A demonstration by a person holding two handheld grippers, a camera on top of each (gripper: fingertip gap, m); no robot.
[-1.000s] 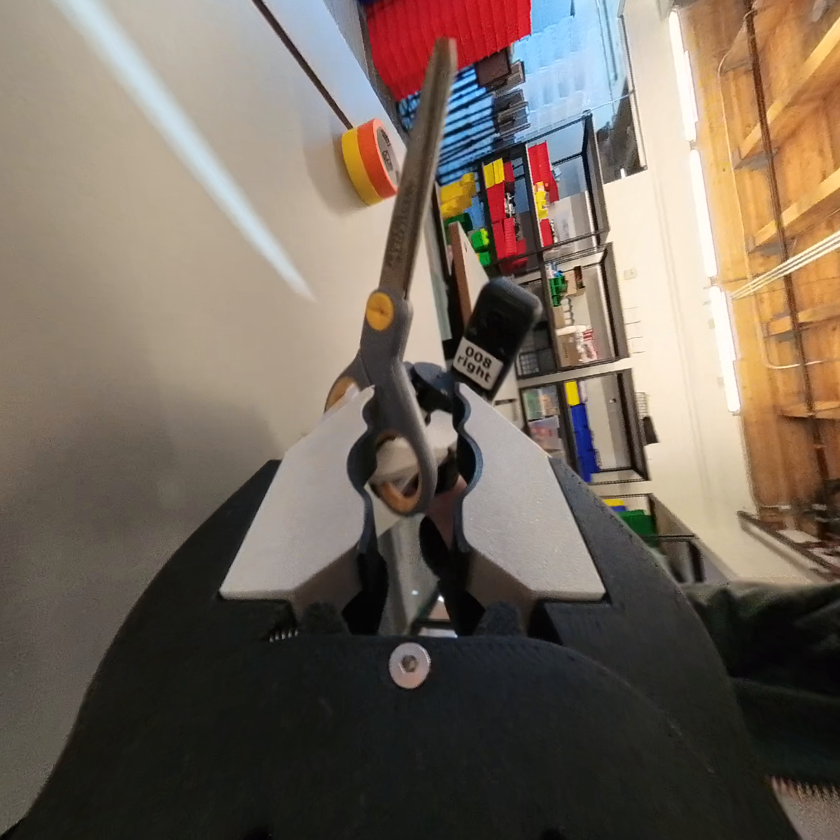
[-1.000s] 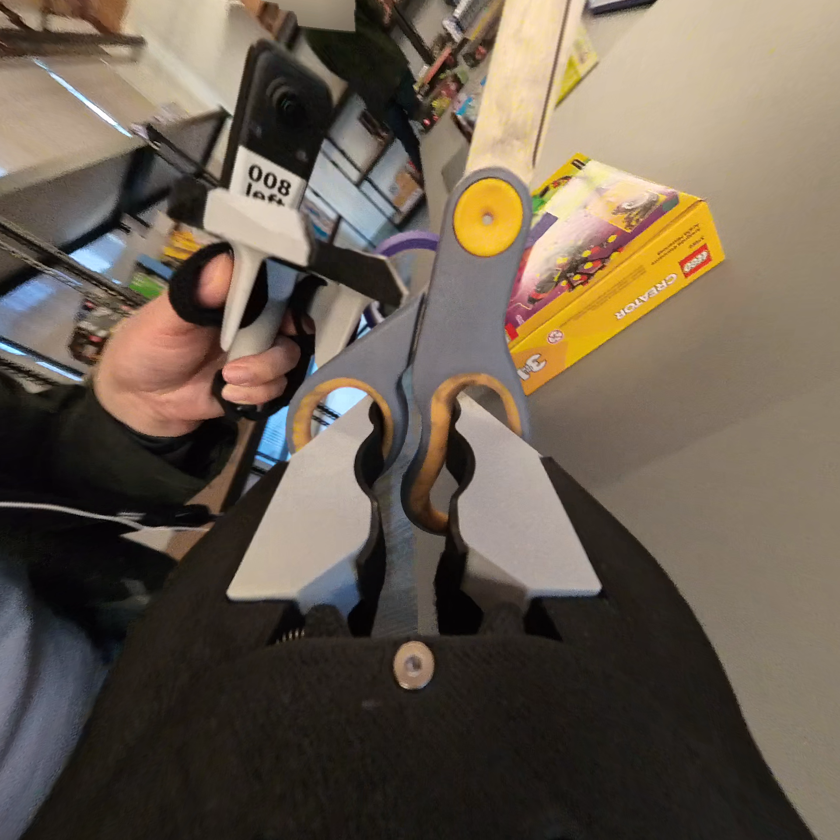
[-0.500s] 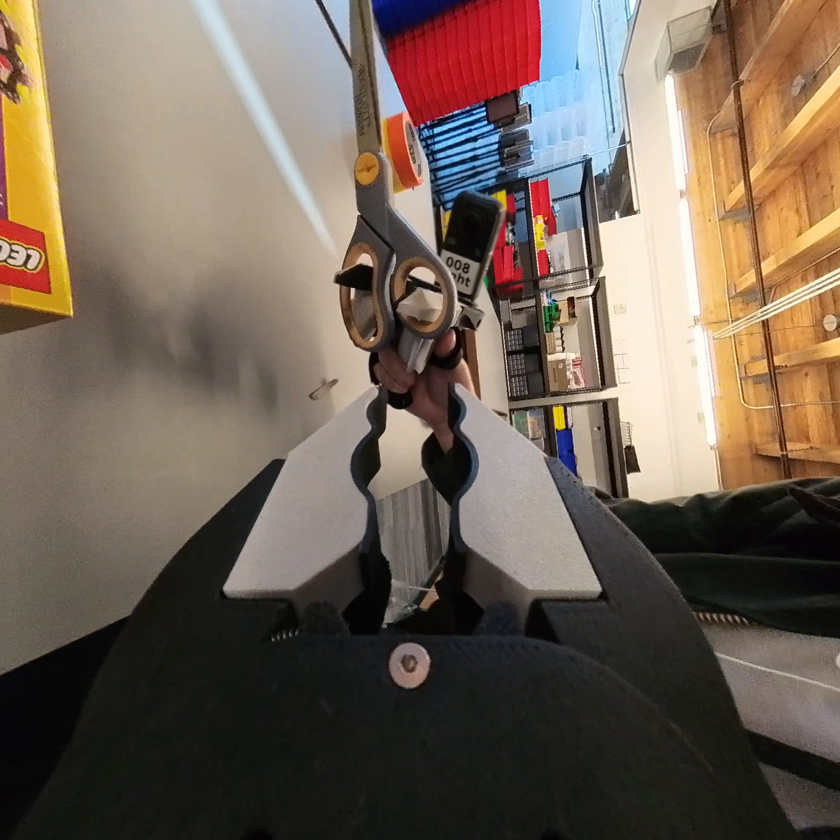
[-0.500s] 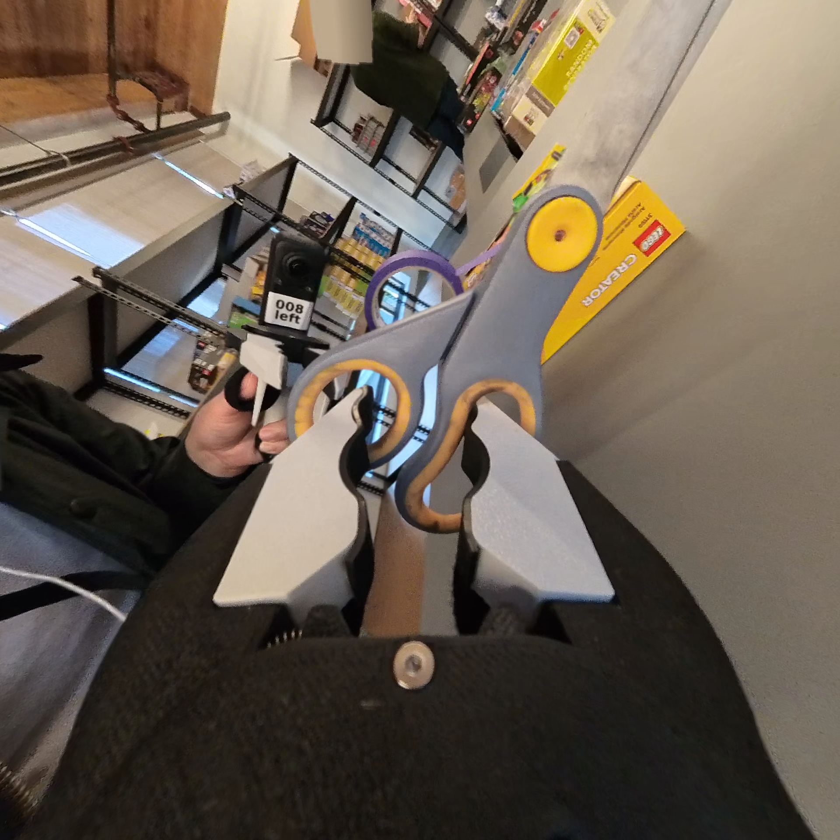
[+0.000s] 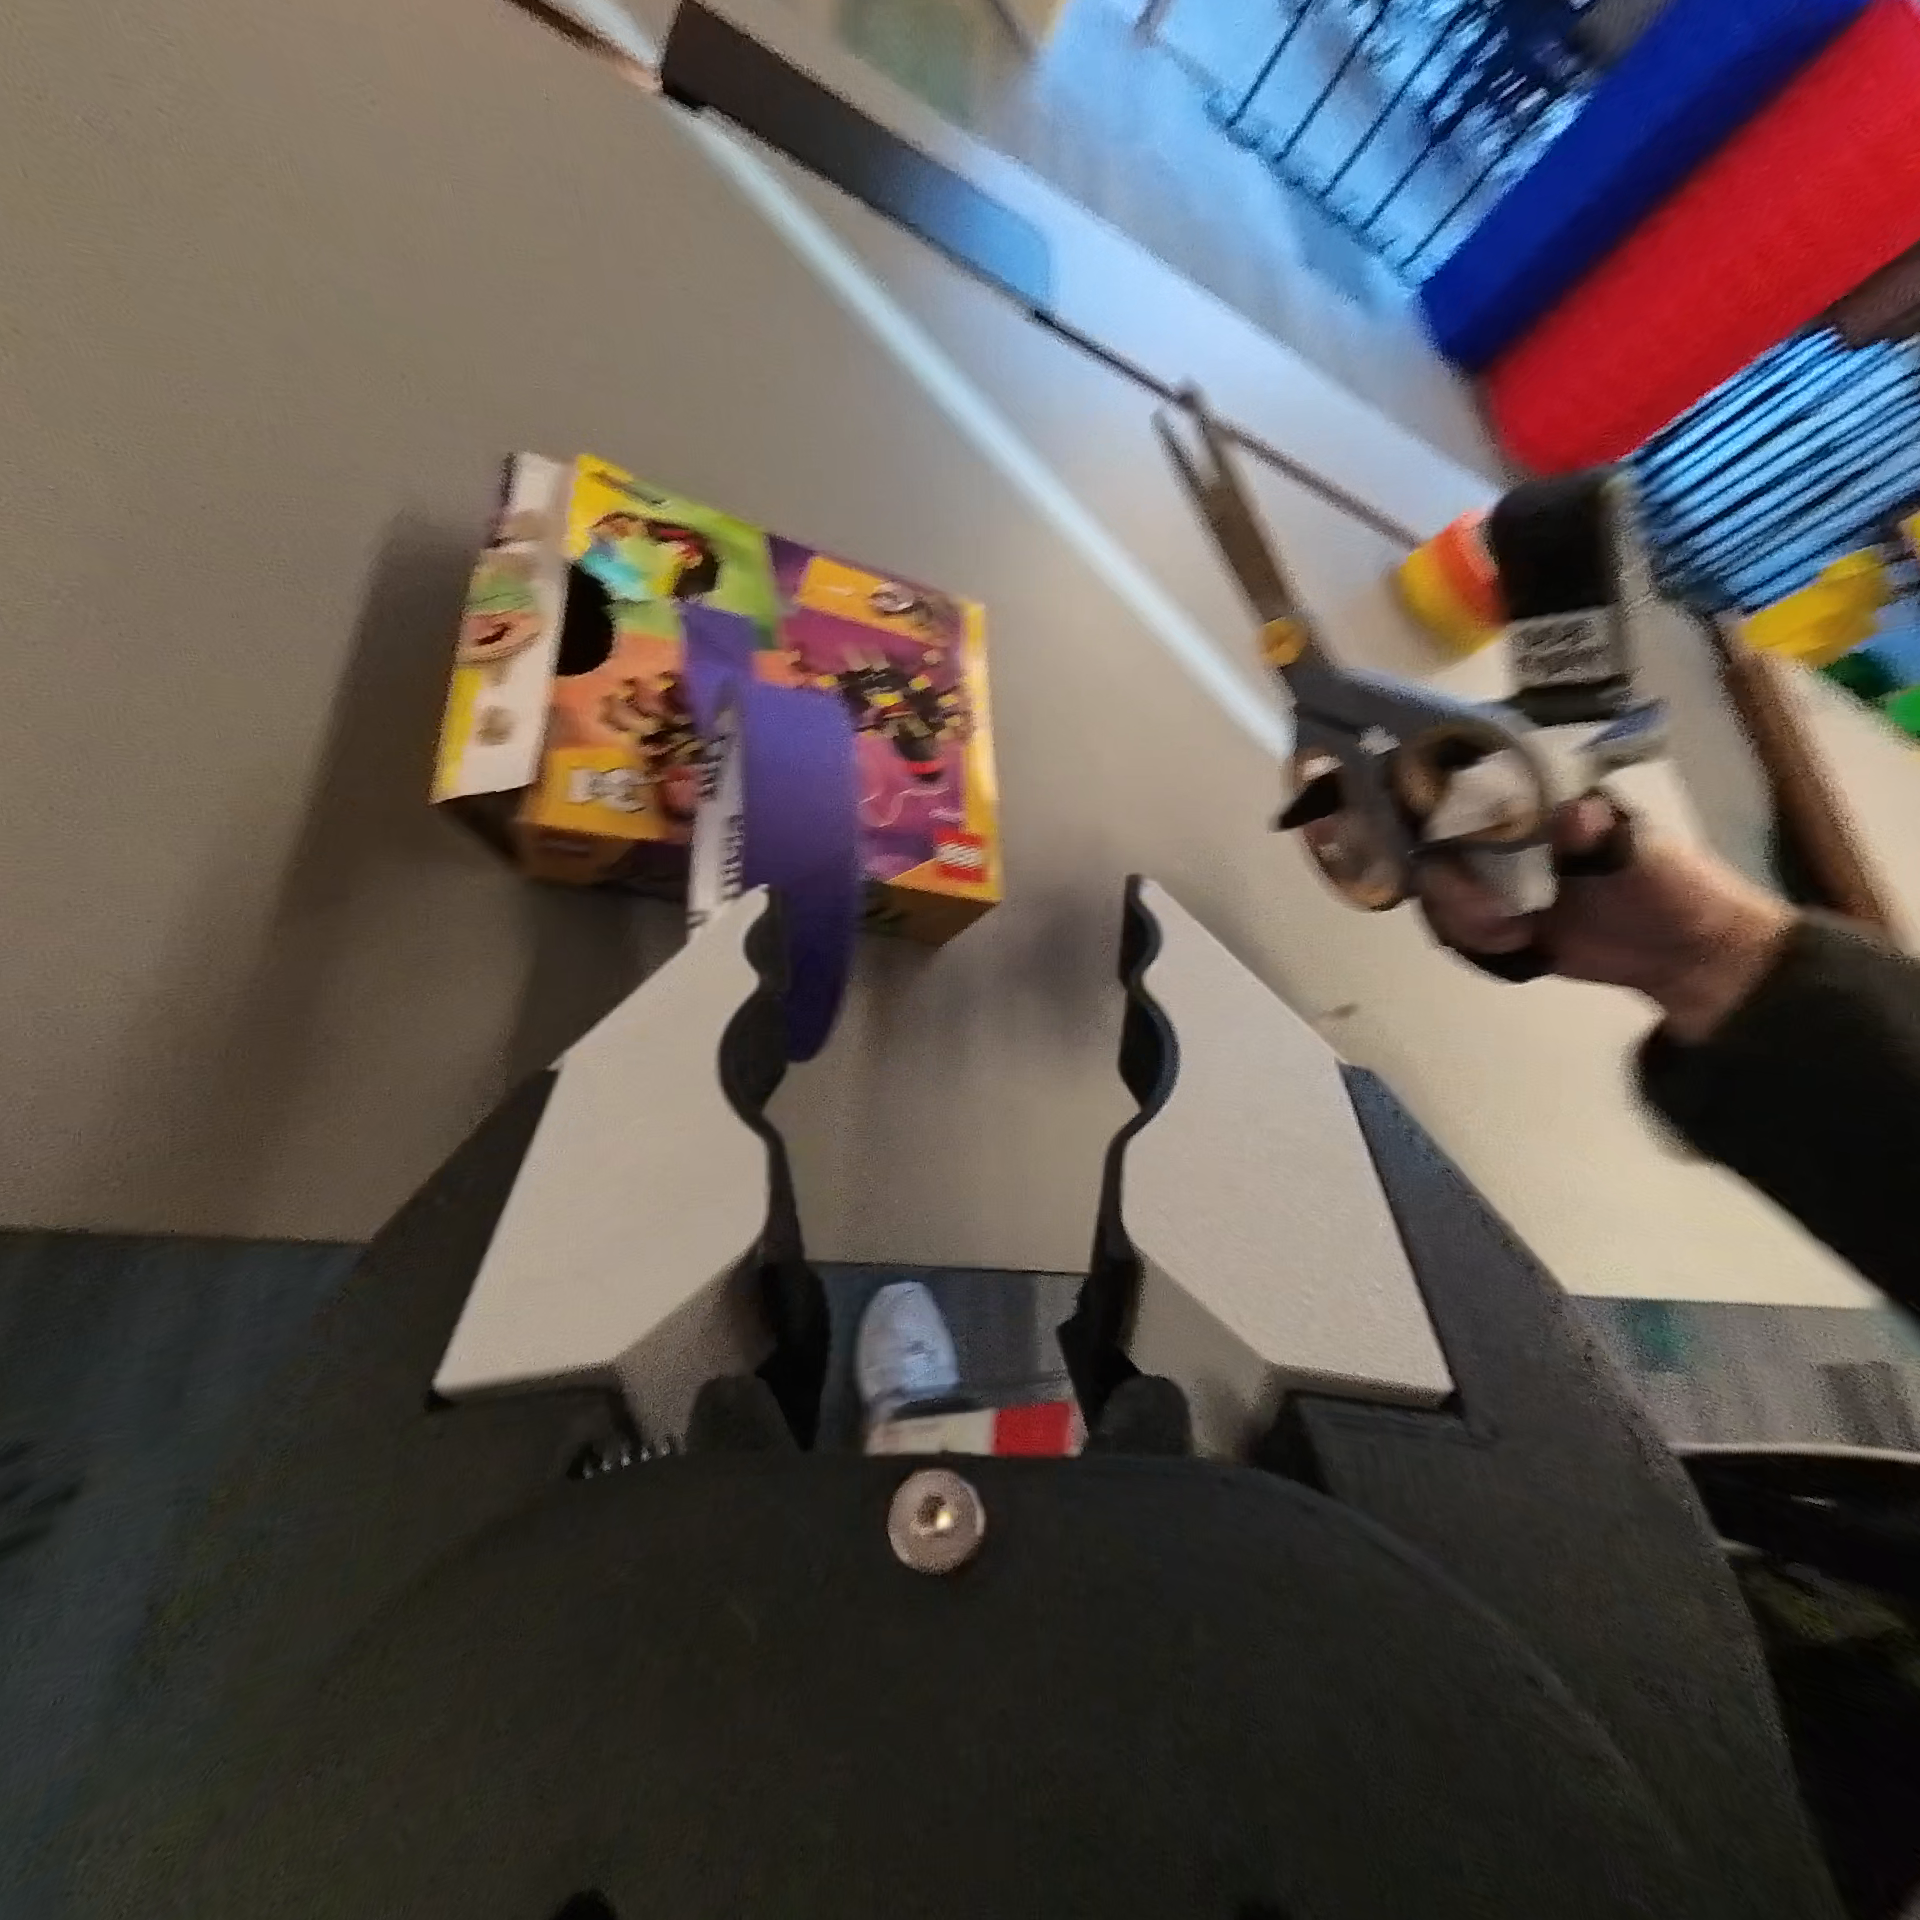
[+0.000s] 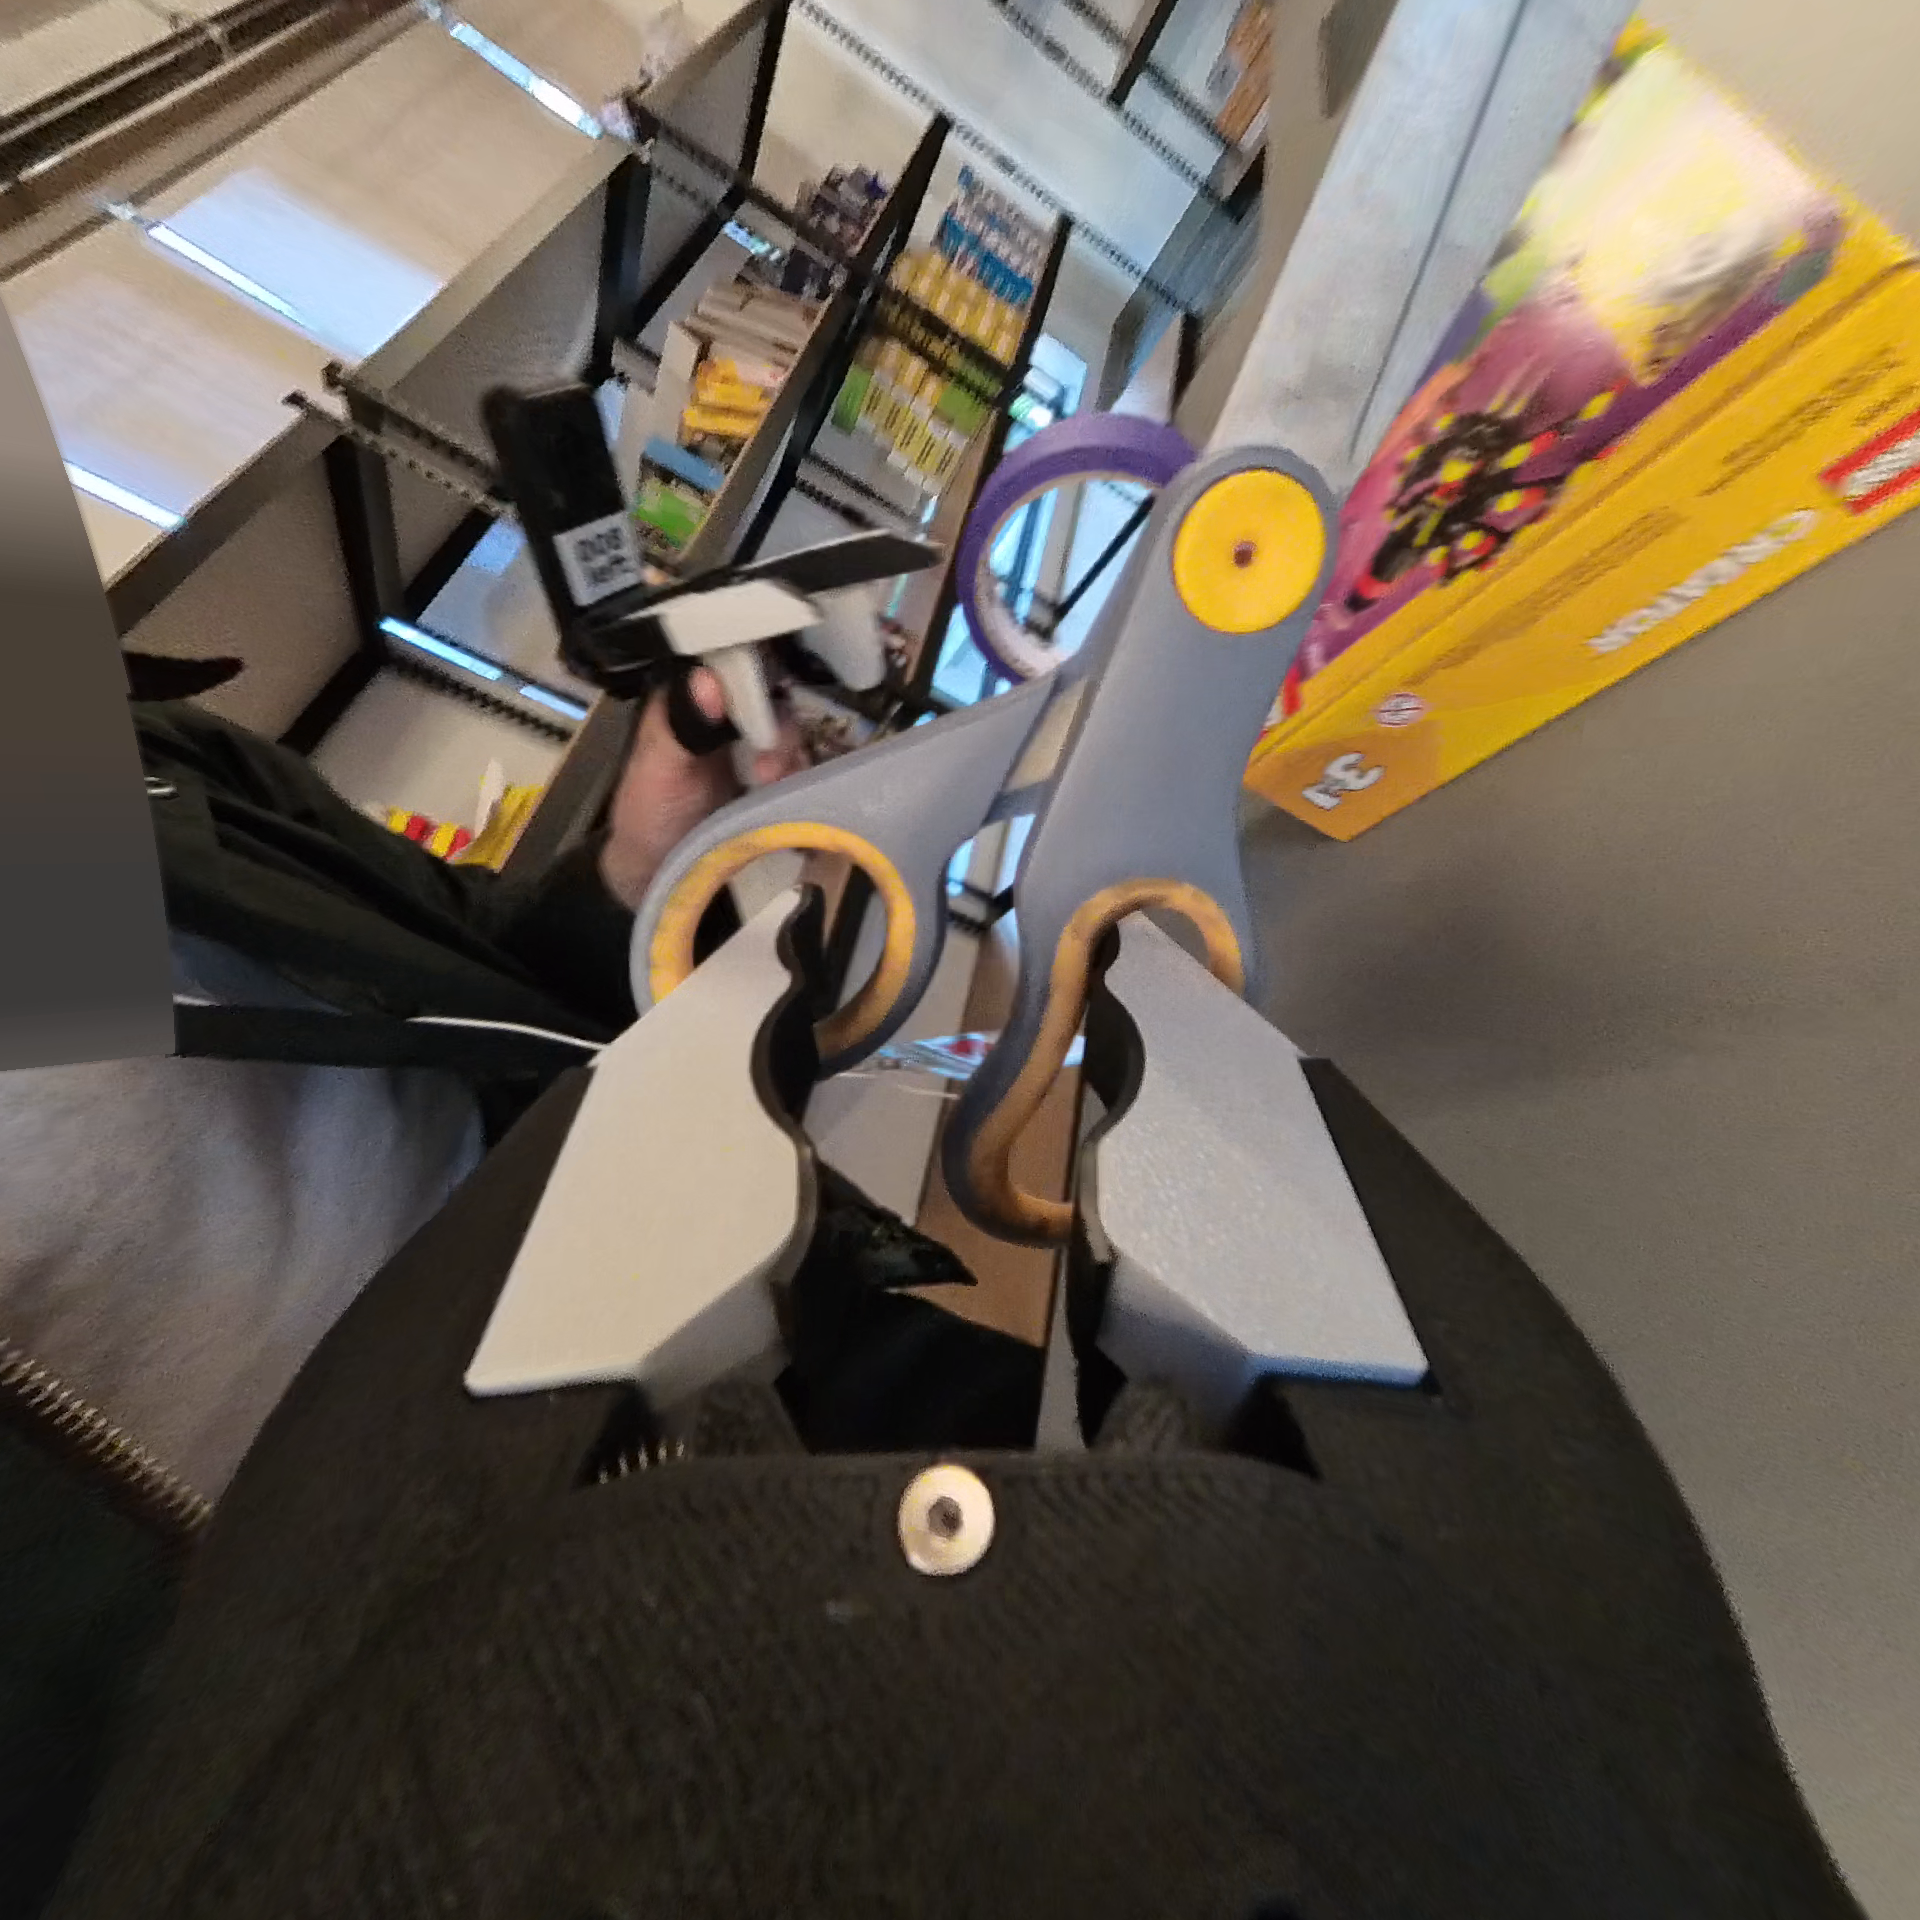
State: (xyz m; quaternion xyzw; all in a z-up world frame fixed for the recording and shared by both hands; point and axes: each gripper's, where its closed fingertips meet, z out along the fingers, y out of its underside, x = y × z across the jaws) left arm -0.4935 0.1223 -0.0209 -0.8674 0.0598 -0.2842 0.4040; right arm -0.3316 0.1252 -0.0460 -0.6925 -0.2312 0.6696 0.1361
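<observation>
Right gripper: the right gripper (image 6: 956, 940) stood part-way apart with a finger threaded into each handle loop of the scissors (image 6: 1081, 852), carrying them that way; the loops were spread.
Scissors: grey handles with yellow-lined loops and a yellow pivot; in the left wrist view the scissors (image 5: 1299, 665) showed off to the right, blades slightly parted and pointing away over the surface.
Left gripper: the left gripper (image 5: 945, 904) was spread wide, clamped on nothing; a purple tape roll (image 5: 790, 842) hung over its left finger (image 5: 644, 1143), touching the finger's inner edge.
Tape roll, other view: the purple tape roll (image 6: 1070, 468) appeared as a ring just behind the scissors' pivot.
Box: a yellow and purple toy box (image 5: 727, 686) lay on the grey surface (image 5: 208, 520) beyond the left gripper, one end flap open.
Far: an orange and yellow tape roll (image 5: 1449, 582) sat near the surface's far edge, blurred.
</observation>
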